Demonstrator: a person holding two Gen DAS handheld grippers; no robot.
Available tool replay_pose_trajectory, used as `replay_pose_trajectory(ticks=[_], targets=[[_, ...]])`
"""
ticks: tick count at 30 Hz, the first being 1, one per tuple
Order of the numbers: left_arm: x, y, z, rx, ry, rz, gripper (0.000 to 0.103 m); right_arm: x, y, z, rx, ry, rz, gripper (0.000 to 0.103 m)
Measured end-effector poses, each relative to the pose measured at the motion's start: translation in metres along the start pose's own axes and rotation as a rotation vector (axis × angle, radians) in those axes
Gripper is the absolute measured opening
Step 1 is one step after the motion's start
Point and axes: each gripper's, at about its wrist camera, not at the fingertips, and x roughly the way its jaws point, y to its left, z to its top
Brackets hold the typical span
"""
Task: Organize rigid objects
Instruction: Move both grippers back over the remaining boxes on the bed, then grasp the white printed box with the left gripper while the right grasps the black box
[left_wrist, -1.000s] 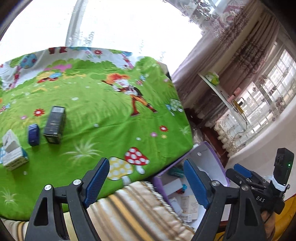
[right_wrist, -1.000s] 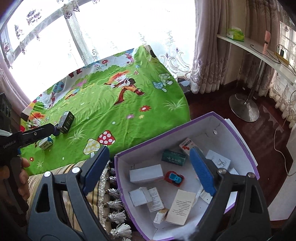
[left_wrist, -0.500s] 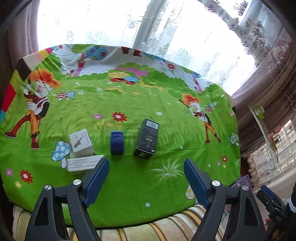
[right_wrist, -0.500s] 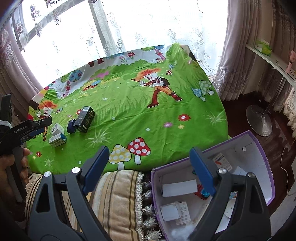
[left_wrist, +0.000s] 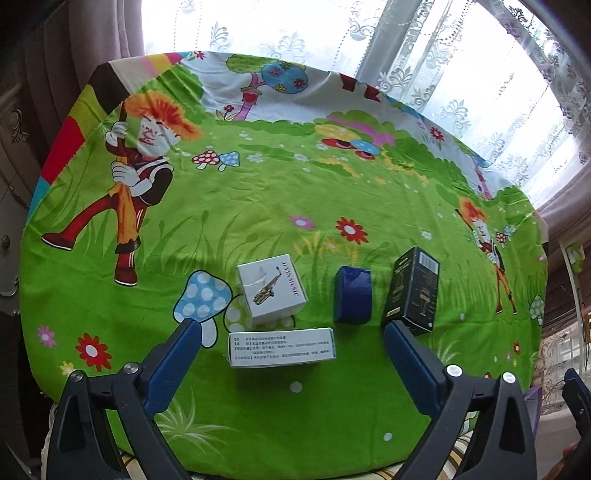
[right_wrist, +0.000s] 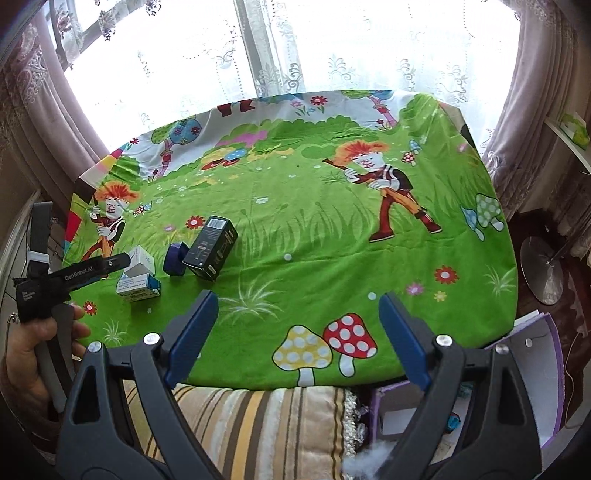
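Several small boxes lie on the green cartoon tablecloth (left_wrist: 258, 206): a long white box with printed text (left_wrist: 282, 348), a white cube with a saxophone picture (left_wrist: 271, 290), a blue box (left_wrist: 352, 295) and a tall black box (left_wrist: 413, 291). My left gripper (left_wrist: 291, 332) is open and empty, its jaws straddling the long white box from just in front. My right gripper (right_wrist: 297, 301) is open and empty above the table's near edge. The right wrist view shows the same boxes at far left: black box (right_wrist: 211, 248), blue box (right_wrist: 175, 259), white boxes (right_wrist: 138, 281), with the left gripper (right_wrist: 74, 277) beside them.
A purple-rimmed storage box (right_wrist: 532, 384) with small items inside sits below the table's right front corner. A striped cushion with a fringe (right_wrist: 258, 421) lies under the front edge. Curtains and a bright window stand behind the table. A chair base (right_wrist: 546, 273) stands at the right.
Both grippers have swung left, away from the purple box toward the table. The left gripper has closed in on the group of boxes, which now fills its view.
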Motion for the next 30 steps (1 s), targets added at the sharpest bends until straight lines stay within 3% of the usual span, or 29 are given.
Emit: replay_pose_trajectory(ticks=[19, 21, 23, 25, 30], targets=[[0.046, 0.003, -0.015, 0.049, 0.067, 0.037, 0.102, 0.101, 0.091, 0.043, -0.052, 0.119, 0.049, 0.090], [0.048, 0.003, -0.016, 0.059, 0.068, 0.046, 0.100, 0.113, 0.098, 0.043, -0.057, 0.127, 0.038, 0.090], [0.051, 0.005, -0.017, 0.058, 0.079, 0.048, 0.086, 0.126, 0.105, 0.043, -0.061, 0.140, 0.025, 0.090], [0.053, 0.007, -0.018, 0.054, 0.085, 0.053, 0.080, 0.139, 0.110, 0.043, -0.057, 0.151, 0.013, 0.090], [0.052, 0.010, -0.018, 0.046, 0.075, 0.040, 0.080, 0.164, 0.119, 0.037, -0.057, 0.180, -0.012, 0.090]])
